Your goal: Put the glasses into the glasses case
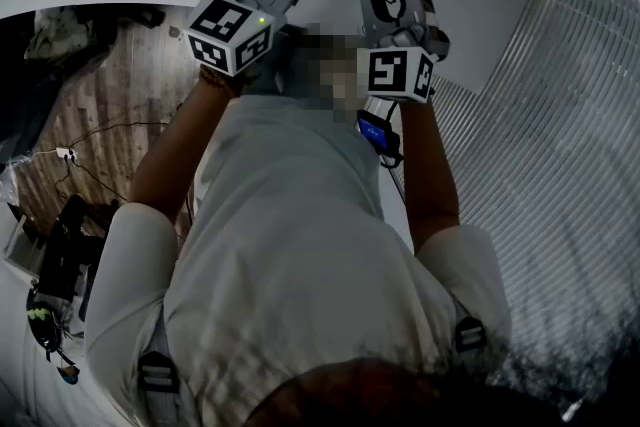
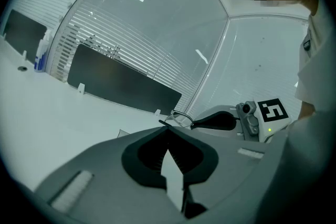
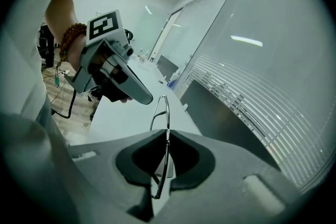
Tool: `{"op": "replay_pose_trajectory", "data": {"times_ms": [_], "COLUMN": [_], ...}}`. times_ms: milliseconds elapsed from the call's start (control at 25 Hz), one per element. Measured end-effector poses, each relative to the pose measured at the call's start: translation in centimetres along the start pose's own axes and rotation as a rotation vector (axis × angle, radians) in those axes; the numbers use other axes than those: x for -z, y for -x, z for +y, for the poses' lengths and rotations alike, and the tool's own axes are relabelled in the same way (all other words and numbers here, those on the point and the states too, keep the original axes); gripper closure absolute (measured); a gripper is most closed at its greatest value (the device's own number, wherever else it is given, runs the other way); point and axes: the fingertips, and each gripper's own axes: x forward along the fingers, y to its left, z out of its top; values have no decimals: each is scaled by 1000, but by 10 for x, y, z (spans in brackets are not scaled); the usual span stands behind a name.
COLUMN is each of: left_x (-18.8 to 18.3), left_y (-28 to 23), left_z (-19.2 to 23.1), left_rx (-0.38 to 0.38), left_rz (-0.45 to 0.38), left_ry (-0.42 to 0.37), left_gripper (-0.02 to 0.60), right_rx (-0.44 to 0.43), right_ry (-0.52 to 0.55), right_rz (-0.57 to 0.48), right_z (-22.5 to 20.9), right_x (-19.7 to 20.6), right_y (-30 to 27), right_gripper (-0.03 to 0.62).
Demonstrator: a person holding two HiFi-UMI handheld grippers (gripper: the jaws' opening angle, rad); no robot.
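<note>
R gripper (image 3: pixel 167 132) is clenched on the glasses (image 3: pixel 168 113): the thin wire frame is pinched edge-on between the pads. One rim loop pokes past the tips toward 12. The rest runs back through the jaw gap toward 6, so the long axis lies along the jaws.

L gripper (image 2: pixel 168 131) has its tips together w/ nothing between them.

Both are raised in front of the person, above the white desk (image 2: pixel 52 113), tips close together.

Key relation: from the L gripper the glasses sit at approx 1 o'clock, just beyond its tips, at the nose of the R gripper. From the R gripper, L is at 10–11, near the loop but apart from it.

No case shows in any view, so I can't tell its direction. Judgement: glasses are in hand and not yet cased. The L gripper is the free one, best placed to steady the frame or fetch the case.
</note>
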Motion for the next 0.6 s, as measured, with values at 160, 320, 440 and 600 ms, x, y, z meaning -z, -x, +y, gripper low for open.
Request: {"op": "replay_pose_trajectory", "data": {"times_ms": [160, 320, 440, 600], "left_x": [-3, 10, 19, 20], "left_y": [-1, -15, -25, -34], "left_z": [16, 22, 27, 34], "left_rx": [23, 27, 19, 18], "left_rz": [5, 19, 19, 20], "left_ry": [3, 6, 4, 11], "left_gripper": [581, 581, 581, 582], "right_rx": [-4, -13, -14, -12], "right_ry": [-11, -32, -40, -43], "right_rz": [20, 28, 24, 32], "right_z": [-2, -1, -1, -9], "right_x": [-7, 8, 20, 25], "right_y": [-17, -29, -39, -51], "right_gripper": [575, 576, 575, 575]}}
